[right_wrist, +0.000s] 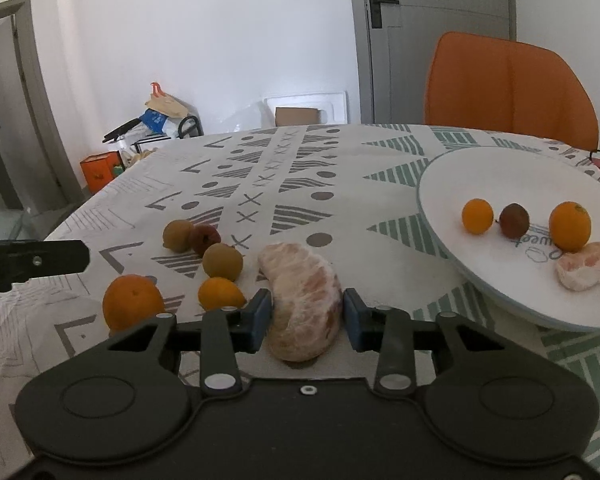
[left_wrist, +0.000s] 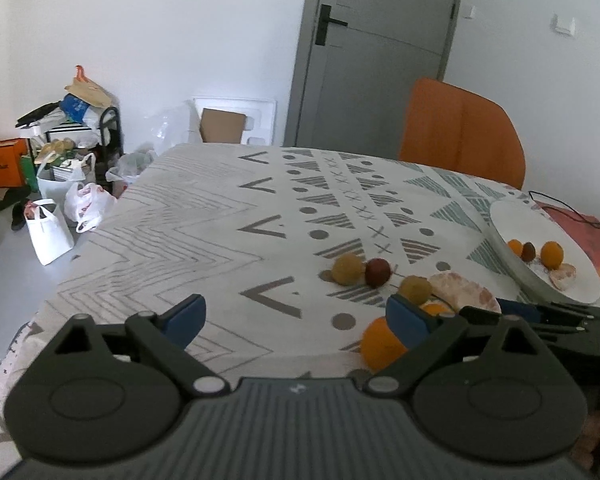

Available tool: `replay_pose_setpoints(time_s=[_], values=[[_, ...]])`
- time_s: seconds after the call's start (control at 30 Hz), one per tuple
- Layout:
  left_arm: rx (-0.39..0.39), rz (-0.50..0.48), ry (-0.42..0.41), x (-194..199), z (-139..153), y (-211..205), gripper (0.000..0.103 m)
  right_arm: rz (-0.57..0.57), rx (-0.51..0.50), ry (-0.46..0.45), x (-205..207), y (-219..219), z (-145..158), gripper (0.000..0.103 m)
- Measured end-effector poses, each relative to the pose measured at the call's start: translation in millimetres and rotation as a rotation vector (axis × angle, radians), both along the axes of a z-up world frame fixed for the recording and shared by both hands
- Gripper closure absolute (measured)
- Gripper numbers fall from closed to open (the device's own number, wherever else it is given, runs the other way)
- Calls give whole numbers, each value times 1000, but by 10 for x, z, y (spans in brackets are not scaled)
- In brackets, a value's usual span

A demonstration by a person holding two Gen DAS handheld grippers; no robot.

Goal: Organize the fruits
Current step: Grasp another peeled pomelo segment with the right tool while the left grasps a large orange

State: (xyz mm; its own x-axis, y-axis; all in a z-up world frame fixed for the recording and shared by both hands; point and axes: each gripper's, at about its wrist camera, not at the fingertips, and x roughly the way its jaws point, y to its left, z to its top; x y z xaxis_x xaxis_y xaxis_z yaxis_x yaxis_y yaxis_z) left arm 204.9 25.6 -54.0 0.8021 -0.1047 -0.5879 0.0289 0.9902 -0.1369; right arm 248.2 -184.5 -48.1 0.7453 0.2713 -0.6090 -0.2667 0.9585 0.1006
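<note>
My right gripper point(right_wrist: 305, 316) is shut on a peeled pomelo segment point(right_wrist: 306, 300), which rests on the patterned tablecloth point(right_wrist: 260, 184). Left of it lie two oranges point(right_wrist: 132, 302) point(right_wrist: 220, 293), two brownish round fruits point(right_wrist: 222, 261) point(right_wrist: 177, 235) and a red fruit point(right_wrist: 207, 239). A white plate point(right_wrist: 460, 172) at the right holds two oranges point(right_wrist: 477, 216) point(right_wrist: 570, 225), a dark red fruit point(right_wrist: 514, 220) and a pomelo piece point(right_wrist: 586, 266). My left gripper point(left_wrist: 296, 322) is open and empty above the cloth, left of the fruit group point(left_wrist: 360, 270). The plate also shows in the left wrist view point(left_wrist: 512, 216).
An orange chair point(right_wrist: 508, 84) stands behind the table by a grey door point(right_wrist: 432, 32). Bags and a cluttered rack point(left_wrist: 72, 152) sit on the floor to the left. A black cable point(left_wrist: 568, 212) lies beyond the plate. The table's left edge point(left_wrist: 100, 236) drops to the floor.
</note>
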Motion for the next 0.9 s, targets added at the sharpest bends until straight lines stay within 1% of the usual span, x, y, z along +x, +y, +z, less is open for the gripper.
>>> replay_pose_setpoints(time_s=[0.23,0.37,0.43,0.47,0.53,0.57,0.6,0.7,0.73,0.77,0.9], values=[[7,-52,8,55,-40,-221,7,-13,9,-3,-82,-135,3,66],[3,-84,19,91,-93,-354,12,-18,6,-7,-178,-240,0,66],[3,-97,26,105,-127,-423,15,-22,2,-8,-212,-282,3,66],[6,-100,29,114,-147,-449,21,-24,-1,-6,-217,-294,8,66],[14,-105,45,133,-196,-502,37,-32,-6,-1,-230,-313,15,66],[14,-114,63,147,-233,-522,51,-35,-7,0,-235,-316,16,66],[8,-122,80,163,-266,-530,59,-36,-8,-1,-237,-312,15,66],[30,-132,66,148,-282,-557,63,-35,-27,-10,-224,-264,6,64],[26,-135,72,160,-272,-548,63,-31,-32,-13,-206,-238,0,60],[20,-133,78,173,-257,-528,63,-32,-38,-15,-185,-221,-3,59],[24,-96,53,170,-171,-423,64,-28,-59,-18,-99,-158,-7,58]])
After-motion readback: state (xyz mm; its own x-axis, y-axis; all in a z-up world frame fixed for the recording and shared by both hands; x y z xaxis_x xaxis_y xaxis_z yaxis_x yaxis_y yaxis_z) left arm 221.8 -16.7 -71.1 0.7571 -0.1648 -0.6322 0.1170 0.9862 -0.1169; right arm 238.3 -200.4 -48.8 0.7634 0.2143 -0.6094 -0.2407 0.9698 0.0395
